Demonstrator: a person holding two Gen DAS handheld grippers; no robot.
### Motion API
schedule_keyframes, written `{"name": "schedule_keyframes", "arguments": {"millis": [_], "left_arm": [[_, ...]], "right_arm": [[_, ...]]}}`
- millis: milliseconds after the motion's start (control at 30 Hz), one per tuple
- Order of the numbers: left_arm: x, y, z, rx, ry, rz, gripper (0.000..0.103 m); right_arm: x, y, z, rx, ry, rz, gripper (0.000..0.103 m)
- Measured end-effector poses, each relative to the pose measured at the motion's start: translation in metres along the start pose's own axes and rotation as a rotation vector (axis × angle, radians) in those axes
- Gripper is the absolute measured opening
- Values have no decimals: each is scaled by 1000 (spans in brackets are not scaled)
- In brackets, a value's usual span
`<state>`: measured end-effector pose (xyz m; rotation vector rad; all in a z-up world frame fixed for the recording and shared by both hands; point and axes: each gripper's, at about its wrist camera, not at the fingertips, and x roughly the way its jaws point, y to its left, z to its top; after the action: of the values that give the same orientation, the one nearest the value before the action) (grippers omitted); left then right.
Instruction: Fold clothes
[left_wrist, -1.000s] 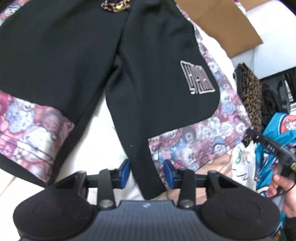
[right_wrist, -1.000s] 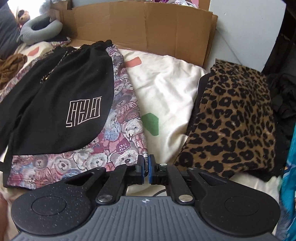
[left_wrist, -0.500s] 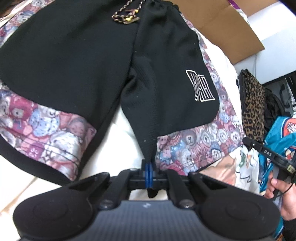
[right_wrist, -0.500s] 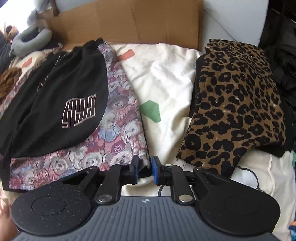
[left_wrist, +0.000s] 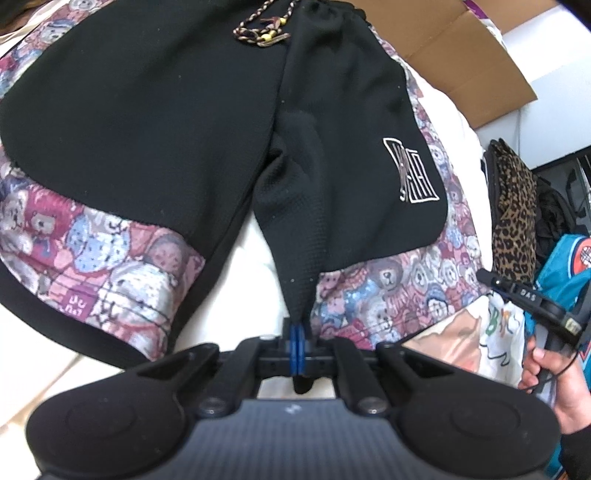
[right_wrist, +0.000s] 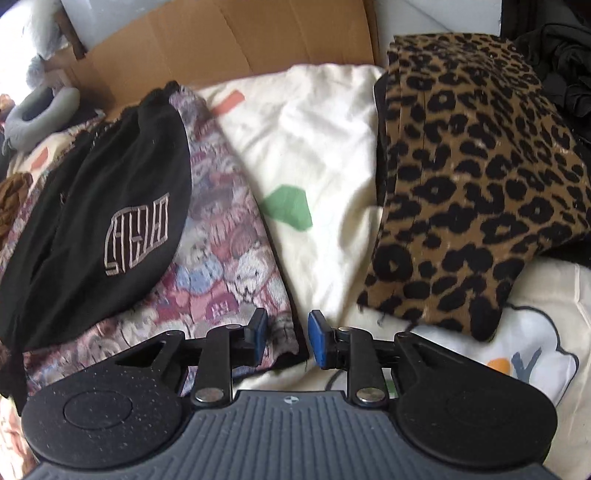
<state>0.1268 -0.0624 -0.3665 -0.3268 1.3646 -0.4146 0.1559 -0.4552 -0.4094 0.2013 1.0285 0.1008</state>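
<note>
Black shorts (left_wrist: 155, 110) with bear-print side panels spread flat on the bed (right_wrist: 317, 122), waistband and drawstring (left_wrist: 258, 31) at the far end, leg hems toward the cameras. Long axis running away from both grippers, waist far, hems near.

Left gripper (left_wrist: 297, 345) clamped fully closed on the black inner hem corner of the right-hand leg, cloth drawn up into a taut peak between the blue pads and a small tab of it poking out behind them. Pointed steeply down at the bed.

Right gripper (right_wrist: 285, 339) low over the outer hem corner of that same leg, jaws opening, partly apart. Bear-print corner with its black edge lying right in the gap between the pads, nearer the left pad; no pressing on it yet, so nothing held.

Key relation: both near corners of one leg hem, inner one already pinched, outer one directly between and just ahead of the right jaws. Probably only a slight push forward and down needed before closing, then a lift of the hem edge toward the waistband, or across onto the other leg.

Leopard-print garment (right_wrist: 469, 177) folded off to the right, well clear of the shorts. Cardboard (right_wrist: 229, 44) behind the bed.
</note>
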Motion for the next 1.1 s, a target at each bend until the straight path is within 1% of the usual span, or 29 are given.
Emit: {"name": "schedule_keyframes", "arguments": {"millis": [167,333,467,533,600,800,867,900,933,967,1000,1033,1067,1100], "left_arm": [[2,1,-1,7,3,5,2],[5,3,-1,6,5,5,2],[7,3,-2,7,8,1,2],[7,4,-2,7,9,-2,2],[7,4,-2,8,9,-4,2],[8,5,-3,5,10,-9,2],[10,6,-4,2,12,-9,2],[10,7,-4,-2,13,-11,2],[11,8,-4,-7,15,-13,2],[11,8,-4,-10,16,-15,2],[11,7,-4,-8,16,-16,2],[10,7,-3,-5,18,-16,4],[10,7,-3,-8,20,-16,11],[10,8,-3,-12,21,-16,15]], "right_arm": [[8,-6,-5,38,49,25,29],[10,-18,-5,125,74,69,29],[5,-26,-3,217,55,112,31],[5,-32,-3,291,37,164,31],[7,-35,-3,323,37,163,31],[16,-48,-6,424,53,197,31],[19,-52,-9,449,63,201,29],[20,-54,-10,452,67,201,26],[20,-54,-10,445,68,199,21],[21,-54,-10,437,69,197,20],[21,-53,-9,428,70,194,10],[20,-51,-8,413,72,190,9],[19,-49,-6,397,72,184,8],[18,-47,-5,375,70,174,8]]}}
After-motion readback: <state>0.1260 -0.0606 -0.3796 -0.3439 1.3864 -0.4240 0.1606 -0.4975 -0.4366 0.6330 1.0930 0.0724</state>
